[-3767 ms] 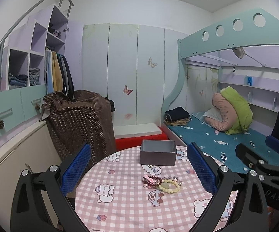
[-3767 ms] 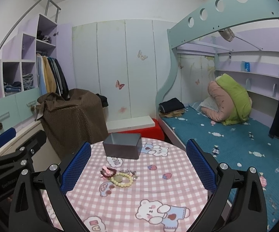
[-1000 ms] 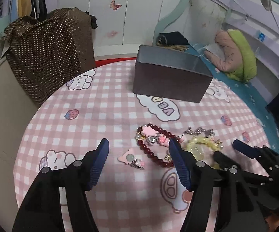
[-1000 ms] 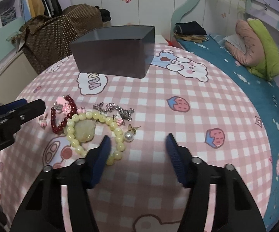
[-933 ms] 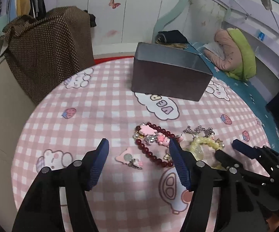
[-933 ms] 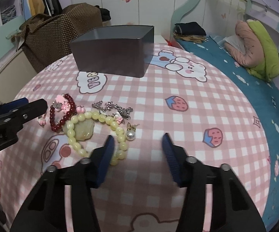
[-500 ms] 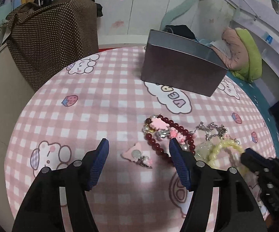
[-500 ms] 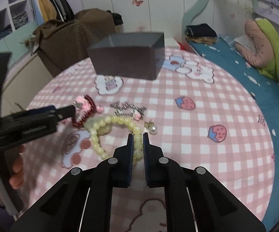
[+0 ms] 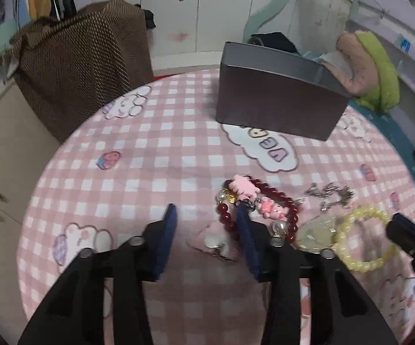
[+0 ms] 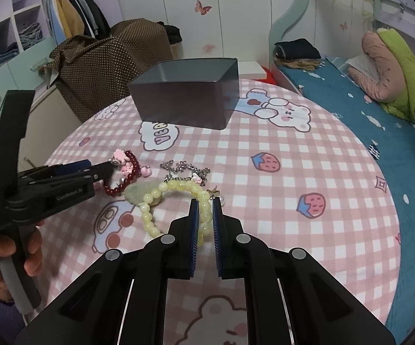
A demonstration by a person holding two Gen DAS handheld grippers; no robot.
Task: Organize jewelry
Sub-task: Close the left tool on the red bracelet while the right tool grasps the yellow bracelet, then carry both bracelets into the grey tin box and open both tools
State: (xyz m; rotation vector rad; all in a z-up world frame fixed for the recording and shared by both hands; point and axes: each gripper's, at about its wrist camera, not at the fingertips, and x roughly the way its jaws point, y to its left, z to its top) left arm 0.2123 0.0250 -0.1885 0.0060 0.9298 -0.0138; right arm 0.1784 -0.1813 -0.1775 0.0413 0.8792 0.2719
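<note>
Pale yellow beads are now pinched: the right gripper (image 10: 205, 212), open a second ago over the yellow bead bracelet (image 10: 175, 198), has clamped on the near side of the loop, beads visible between the pads; far side looks tilted off the pink checked tablecloth (image 10: 293, 172), so a lift has likely begun; means first piece is secured and next move is a carry to the grey box (image 10: 187, 97), standing well apart at the table's far side, open top, nothing seen inside. Left gripper (image 9: 207, 224) was wide, jaws closing now around the pink charm (image 9: 216, 241); pads not yet pressing; right pad overlaps the red bead bracelet (image 9: 264, 204), risk of snagging it. Silver chain (image 10: 184, 168) and pearl earring (image 10: 220, 197) untouched on the cloth.
</note>
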